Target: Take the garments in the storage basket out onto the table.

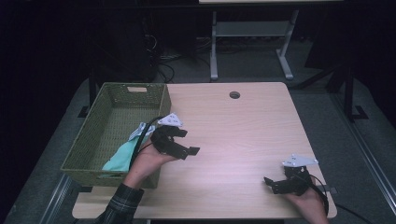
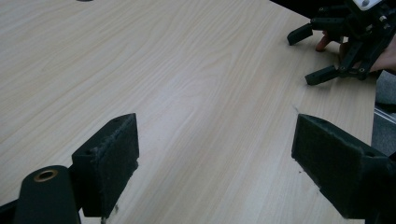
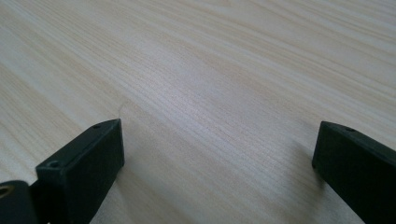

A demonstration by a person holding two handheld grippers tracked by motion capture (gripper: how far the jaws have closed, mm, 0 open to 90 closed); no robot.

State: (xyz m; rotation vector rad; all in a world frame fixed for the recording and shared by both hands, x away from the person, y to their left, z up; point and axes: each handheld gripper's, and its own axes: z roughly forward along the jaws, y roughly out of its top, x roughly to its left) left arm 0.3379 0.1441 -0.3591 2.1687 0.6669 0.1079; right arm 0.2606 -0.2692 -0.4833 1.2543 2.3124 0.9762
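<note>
Table point(image 1: 233, 135): pale wood, cable hole point(image 1: 234, 94) at 12 o'clock; dark room, second desk's frame point(image 1: 252, 42) beyond.

Basket point(image 1: 116, 126): green woven, at 9 o'clock on the table's left edge; the high view alone shows the teal cloth point(image 1: 122, 156) lying inside.

Left gripper point(image 1: 184, 142): just right of the basket, jaws spread, holding nothing.

Right gripper point(image 1: 271, 184): 5 o'clock, released; the left gripper view catches it point(image 2: 310, 56) far off.

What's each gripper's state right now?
Left gripper: open, holding nothing, over the table.
Right gripper: open, holding nothing, low over the table.
</note>
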